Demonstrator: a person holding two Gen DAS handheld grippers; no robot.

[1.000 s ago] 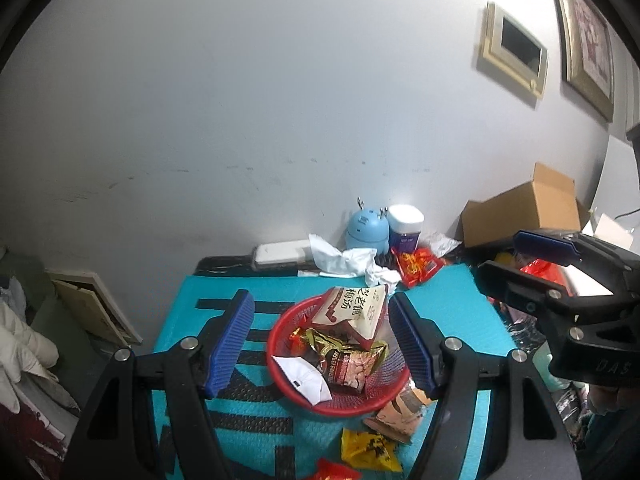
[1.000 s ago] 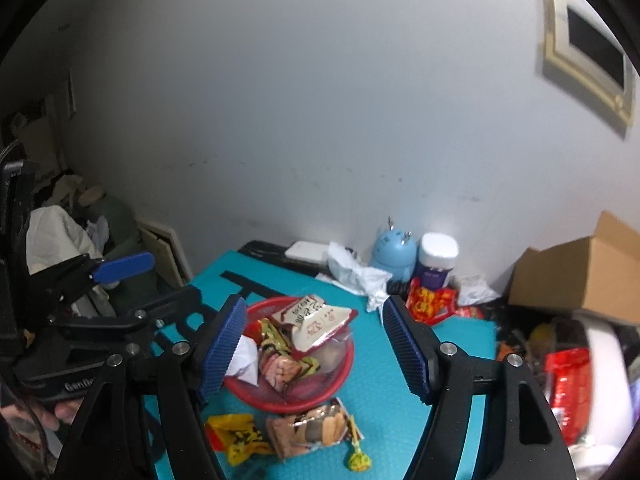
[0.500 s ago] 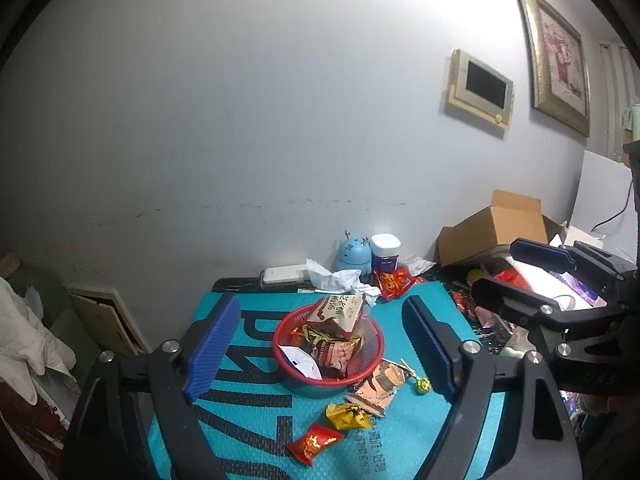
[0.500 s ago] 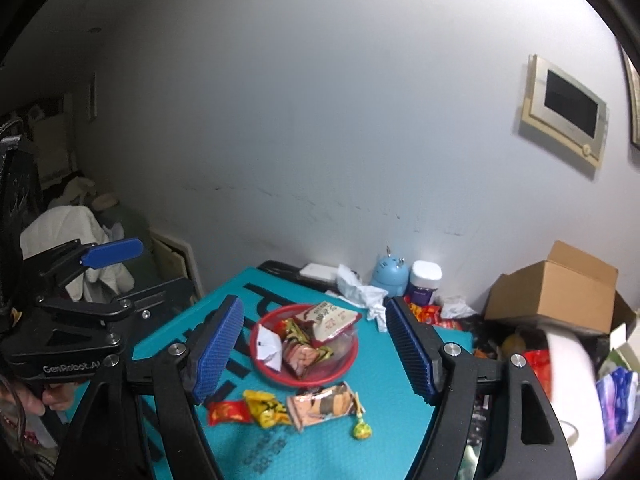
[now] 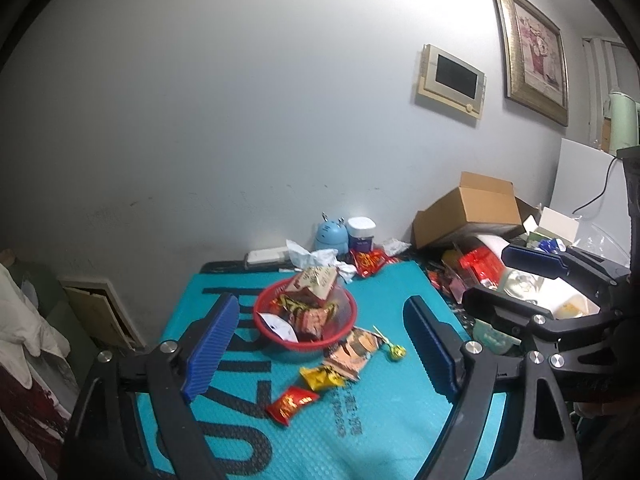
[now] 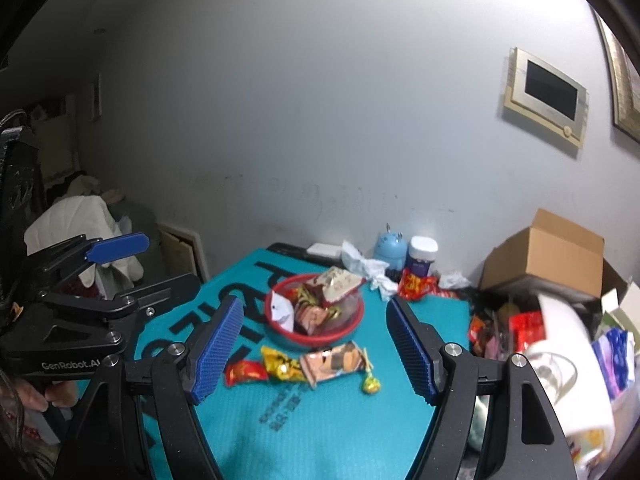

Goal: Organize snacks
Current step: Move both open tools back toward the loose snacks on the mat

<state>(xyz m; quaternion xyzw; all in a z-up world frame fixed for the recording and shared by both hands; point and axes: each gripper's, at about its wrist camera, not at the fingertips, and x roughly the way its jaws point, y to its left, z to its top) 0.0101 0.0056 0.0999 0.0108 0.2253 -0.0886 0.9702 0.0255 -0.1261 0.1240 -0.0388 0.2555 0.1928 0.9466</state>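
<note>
Reading "GenRobot.AI" on left gripper (image 6: 116, 256), red basket (image 6: 316, 334) beyond

Right tongs (image 6: 314, 346) open above mat; red basket (image 6: 352, 326) holds snacks.

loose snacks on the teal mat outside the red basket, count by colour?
Red packet: 1
Yellow packet: 1
Orange biscuit pack: 1
Yellow-green lollipop: 1
Total: 4, all lying on the teal mat just in front of the red basket.
</note>
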